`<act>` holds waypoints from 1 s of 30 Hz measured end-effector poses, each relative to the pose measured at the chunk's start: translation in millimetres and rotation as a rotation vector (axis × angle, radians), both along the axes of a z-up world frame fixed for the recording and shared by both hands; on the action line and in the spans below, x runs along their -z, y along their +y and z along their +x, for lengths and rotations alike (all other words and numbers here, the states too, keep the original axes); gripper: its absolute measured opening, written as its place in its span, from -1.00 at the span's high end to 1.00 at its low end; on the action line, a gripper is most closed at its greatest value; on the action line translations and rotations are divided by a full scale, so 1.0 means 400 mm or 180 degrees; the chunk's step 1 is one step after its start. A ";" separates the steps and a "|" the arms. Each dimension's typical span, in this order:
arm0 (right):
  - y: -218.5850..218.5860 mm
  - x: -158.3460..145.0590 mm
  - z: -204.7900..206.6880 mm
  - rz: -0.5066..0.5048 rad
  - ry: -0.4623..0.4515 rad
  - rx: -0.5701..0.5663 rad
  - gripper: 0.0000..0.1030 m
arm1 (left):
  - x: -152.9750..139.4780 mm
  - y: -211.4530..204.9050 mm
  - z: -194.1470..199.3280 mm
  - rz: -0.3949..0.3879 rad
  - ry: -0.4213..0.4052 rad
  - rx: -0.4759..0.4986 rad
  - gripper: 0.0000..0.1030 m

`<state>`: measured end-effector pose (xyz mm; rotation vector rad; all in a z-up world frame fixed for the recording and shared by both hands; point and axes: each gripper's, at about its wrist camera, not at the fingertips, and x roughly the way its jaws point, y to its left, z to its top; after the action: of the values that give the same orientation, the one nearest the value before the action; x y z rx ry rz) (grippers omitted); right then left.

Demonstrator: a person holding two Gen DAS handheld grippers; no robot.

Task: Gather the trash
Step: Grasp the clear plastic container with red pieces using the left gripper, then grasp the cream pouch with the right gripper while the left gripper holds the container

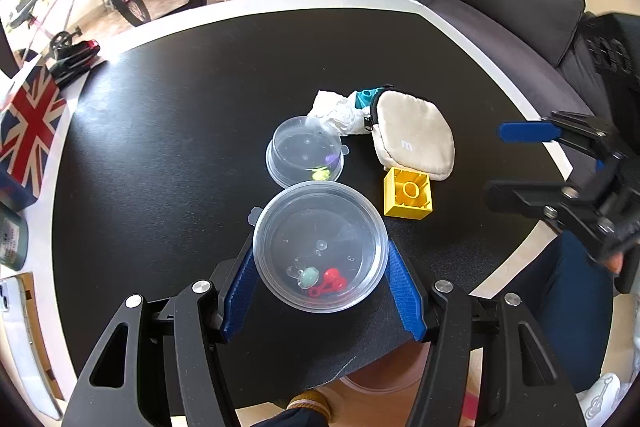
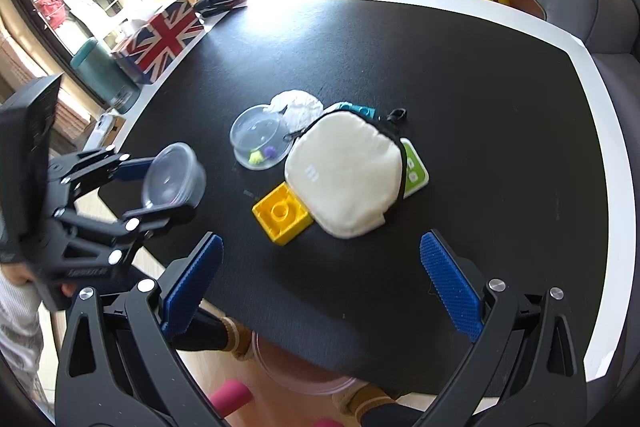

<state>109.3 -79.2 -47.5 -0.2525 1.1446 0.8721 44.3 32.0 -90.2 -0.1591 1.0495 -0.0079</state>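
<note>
Black table [image 1: 180, 147]: clear tub [image 1: 320, 247] at near edge.

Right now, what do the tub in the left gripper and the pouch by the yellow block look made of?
Tub: thin clear plastic, glossy; small items show through it. Pouch: soft cream fabric, matte, puckered at the seam, dark zip edge. Yellow block: hard, shiny moulded plastic.

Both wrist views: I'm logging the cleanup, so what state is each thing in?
Left gripper: shut on the clear tub, lifted off the table.
Clear tub: held, small toys inside.
Second tub: on the black table, toy bits inside.
Right gripper: open, empty.
Tissue: crumpled, lying on the table.
Pouch: zipped, lying flat.
Yellow block: hollow side up.
</note>
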 end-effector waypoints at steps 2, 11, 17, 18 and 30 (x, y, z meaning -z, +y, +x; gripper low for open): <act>0.016 0.008 0.017 -0.0015 0.0038 0.0032 -0.89 | -0.002 0.005 -0.006 -0.0008 -0.0006 -0.0004 -0.14; 0.094 0.057 0.083 -0.0210 0.0150 0.0110 -0.89 | -0.008 0.017 -0.016 -0.0051 -0.0036 -0.0012 -0.14; 0.132 0.103 0.113 -0.0341 0.0256 0.0152 -0.89 | -0.010 0.024 -0.018 -0.0082 -0.0046 -0.0033 -0.14; 0.137 0.109 0.115 -0.0364 0.0254 0.0150 -0.91 | -0.009 0.025 -0.019 -0.0085 -0.0044 -0.0038 -0.14; 0.148 0.131 0.116 -0.0587 0.0106 0.0211 -0.91 | 0.006 0.030 -0.025 -0.0140 -0.0026 -0.0076 -0.14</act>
<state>155.7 -20.0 -99.9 -0.3504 1.2595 0.7154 34.3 43.9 -92.7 -0.2114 1.0396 -0.0101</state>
